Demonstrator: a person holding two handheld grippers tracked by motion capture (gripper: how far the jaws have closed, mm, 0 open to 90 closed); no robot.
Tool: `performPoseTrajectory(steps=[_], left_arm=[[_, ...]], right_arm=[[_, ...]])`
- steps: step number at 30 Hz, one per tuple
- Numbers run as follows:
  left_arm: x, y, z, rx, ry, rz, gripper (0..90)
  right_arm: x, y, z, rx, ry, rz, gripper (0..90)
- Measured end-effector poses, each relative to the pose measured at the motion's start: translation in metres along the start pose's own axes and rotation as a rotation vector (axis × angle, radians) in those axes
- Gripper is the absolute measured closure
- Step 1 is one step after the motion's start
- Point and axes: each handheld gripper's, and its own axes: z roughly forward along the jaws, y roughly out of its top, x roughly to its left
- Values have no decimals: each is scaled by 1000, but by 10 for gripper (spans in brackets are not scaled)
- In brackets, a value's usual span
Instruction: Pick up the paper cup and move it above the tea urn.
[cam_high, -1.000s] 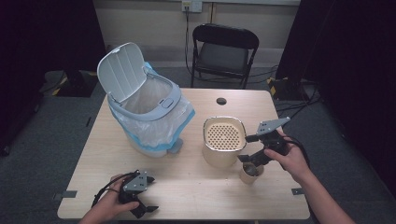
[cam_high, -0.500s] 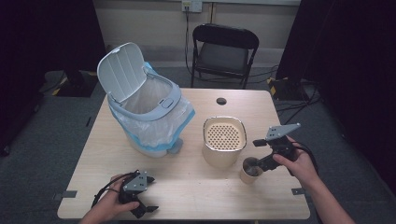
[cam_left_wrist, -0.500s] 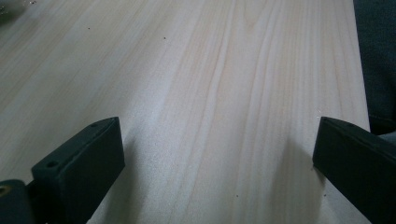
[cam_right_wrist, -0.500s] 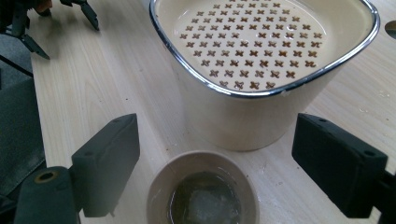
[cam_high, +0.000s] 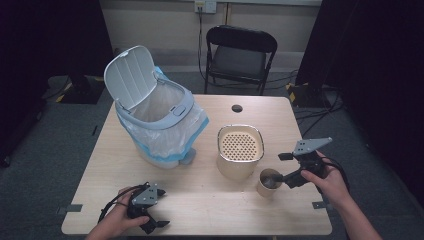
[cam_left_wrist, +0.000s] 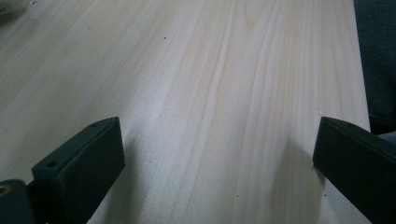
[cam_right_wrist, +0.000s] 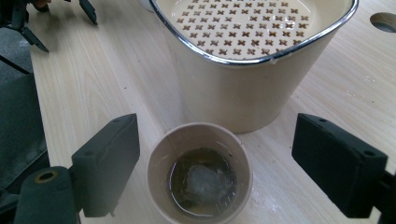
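I have the right tongs (cam_right_wrist: 212, 172) spread wide around the paper cup (cam_right_wrist: 200, 173), gripping nothing yet; the cup stands on the bench (cam_high: 210, 200) just in front of the cream strainer pot (cam_right_wrist: 254, 60), nearly touching its wall. To take it well, I judge I should drop the jaws to mid-height on the cup wall, centre it between them, and close gently, since thin paper will buckle and slop if squeezed hard. Once it is lifted, I would keep it upright and clear of the pot's metal rim.

The cup holds murky brownish liquid with a pale lump in it, perhaps ice or a tea bag; I cannot tell which. The pot's perforated insert looks empty. The bin (cam_high: 157, 122), lined with a bag, stands lid-up; its contents are hidden.

My left tongs (cam_high: 145, 212) rest wide open on bare bench, holding nothing.
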Motion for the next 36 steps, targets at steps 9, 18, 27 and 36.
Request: performPoseTrajectory(steps=[9, 18, 27, 36], left_arm=[[0, 0, 0, 0, 0, 0, 14], [0, 0, 0, 0, 0, 0, 14], [0, 0, 0, -1, 0, 0, 14], [0, 0, 0, 0, 0, 0, 14]], right_arm=[[2, -17, -4, 8, -18, 4, 149], [2, -32, -8, -1, -21, 24, 149], [7, -50, -5, 3, -18, 24, 147], [5, -66, 2, -15, -33, 49, 147]])
